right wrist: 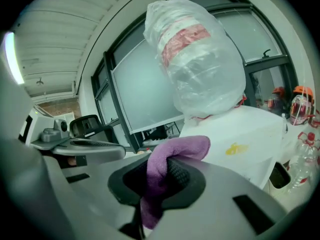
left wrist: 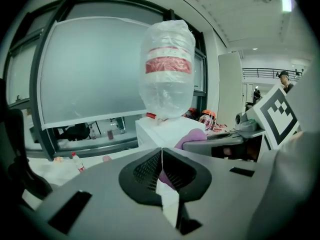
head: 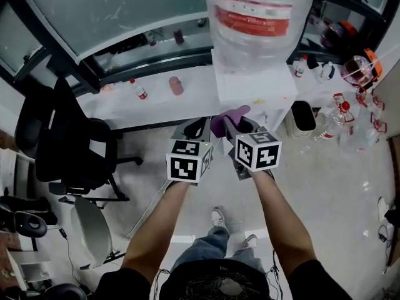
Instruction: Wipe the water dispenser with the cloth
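Note:
The white water dispenser [head: 253, 83] stands by the window ledge with a plastic-wrapped bottle [head: 256, 17] on top. In the head view both grippers are held side by side just before its front. My right gripper [head: 234, 130] is shut on a purple cloth [head: 228, 119], which bulges out over the jaws [right wrist: 182, 146] a short way from the dispenser's front [right wrist: 250, 134]. My left gripper [head: 199, 130] is beside it on the left with its jaw tips pressed together [left wrist: 161, 154]. A sliver of purple shows through the slit behind the tips. The dispenser [left wrist: 165, 131] lies straight ahead of it.
A black office chair [head: 69, 136] stands to the left. The ledge [head: 119, 105] carries a small bottle [head: 139, 89] and a red cup [head: 176, 85]. A black bin [head: 304, 117] and several plastic bottles [head: 350, 117] crowd the floor on the right. The person's shoes [head: 219, 217] are below.

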